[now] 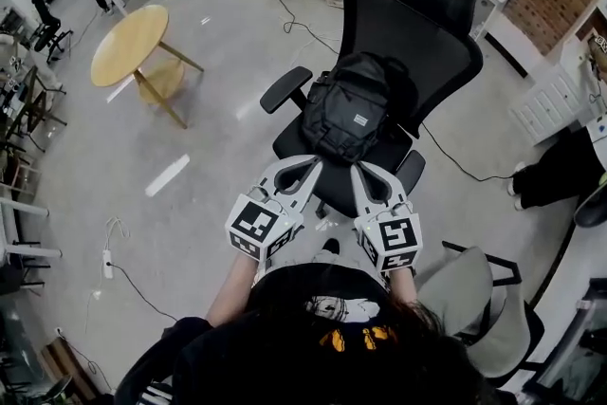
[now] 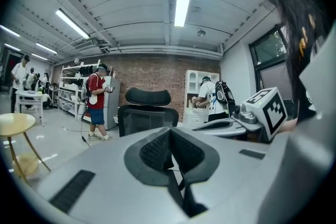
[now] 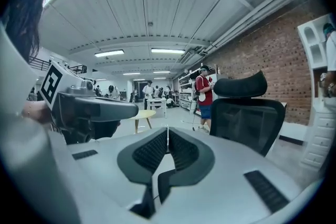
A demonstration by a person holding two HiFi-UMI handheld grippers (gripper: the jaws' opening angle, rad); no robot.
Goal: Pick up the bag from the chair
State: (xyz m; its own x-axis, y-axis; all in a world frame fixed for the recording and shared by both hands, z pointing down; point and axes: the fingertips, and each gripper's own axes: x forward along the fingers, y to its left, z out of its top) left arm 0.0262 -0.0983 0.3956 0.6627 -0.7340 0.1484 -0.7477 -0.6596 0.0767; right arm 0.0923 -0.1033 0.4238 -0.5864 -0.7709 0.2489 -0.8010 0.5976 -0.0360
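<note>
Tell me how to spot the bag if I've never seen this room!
Find the big black office chair with the mesh back, in the middle of the grey floor. The bag sits on its seat, leaning against the backrest. It is a lumpy black backpack with a small pale label on the front, and it is the only thing on the chair.

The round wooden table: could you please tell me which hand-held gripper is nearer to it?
Left. In the head view the left hand-held gripper lies below and right of the round wooden table; the right hand-held gripper lies further right, beside the left one.
</note>
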